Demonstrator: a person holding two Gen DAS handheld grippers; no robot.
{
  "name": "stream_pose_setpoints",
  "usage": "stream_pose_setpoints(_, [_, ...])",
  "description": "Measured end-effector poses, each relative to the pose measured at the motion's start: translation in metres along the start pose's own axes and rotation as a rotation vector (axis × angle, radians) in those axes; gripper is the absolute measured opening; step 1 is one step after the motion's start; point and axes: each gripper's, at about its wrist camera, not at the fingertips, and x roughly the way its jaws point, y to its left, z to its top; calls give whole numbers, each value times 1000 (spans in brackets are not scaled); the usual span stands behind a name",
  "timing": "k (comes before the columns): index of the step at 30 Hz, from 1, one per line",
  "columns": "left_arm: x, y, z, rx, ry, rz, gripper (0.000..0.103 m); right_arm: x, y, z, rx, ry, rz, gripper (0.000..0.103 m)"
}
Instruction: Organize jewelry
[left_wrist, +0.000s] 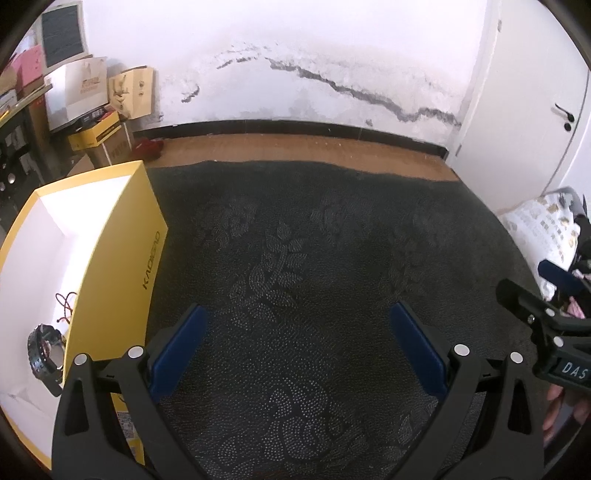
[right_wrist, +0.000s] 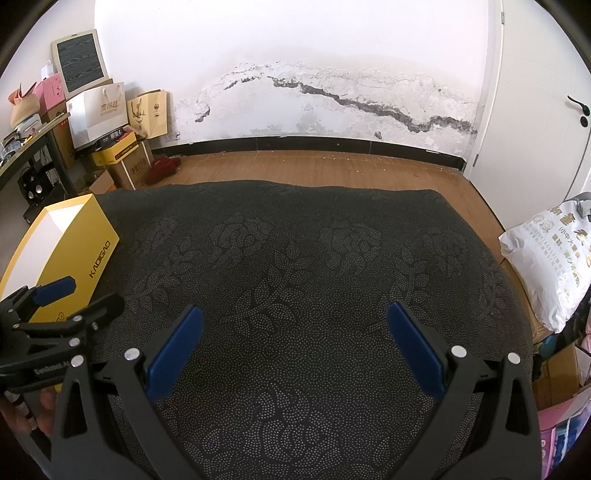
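Hovering: I hold both grippers above the dark patterned cloth (right_wrist: 295, 258) on the table, nothing between either pair of jaws.
Left gripper (left_wrist: 299, 332): jaws spread wide and released, empty, just beside the box's right wall.
Right gripper (right_wrist: 295, 332): jaws likewise released and empty, over bare cloth, well apart from the box.
Yellow box (left_wrist: 122, 258): open-topped, white inside, at the table's left edge.
Contents: a black watch (left_wrist: 44, 350) lies near the box's front end; a thin red cord (left_wrist: 65, 306) lies just behind it, against the right wall.
Hedge: the box's nearest corner is cut off by the lens, so I cannot tell whether more jewelry sits there.
Cloth: I see no loose jewelry left on it in either view.
Risk, box: I judge a careless swing of my left gripper could knock the light cardboard wall and shift or tip the box off the edge.
Risk, cord: reaching in for the watch could snag the cord and drag it out.
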Motion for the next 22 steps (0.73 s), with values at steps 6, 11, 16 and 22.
stream_pose_setpoints(6, [-2, -3, 0, 4, -14, 5, 97, 0, 1, -1, 4, 0, -5, 96])
stream_pose_setpoints(11, [-4, -8, 0, 32, -28, 9, 97, 1, -1, -1, 6, -2, -4, 96])
stream_pose_setpoints(16, [-3, -5, 0, 15, -29, 9, 97, 0, -1, -1, 9, 1, -5, 96])
stream_pose_setpoints(22, [1, -9, -1, 37, -1, 3, 97, 1, -2, -1, 8, 5, -4, 96])
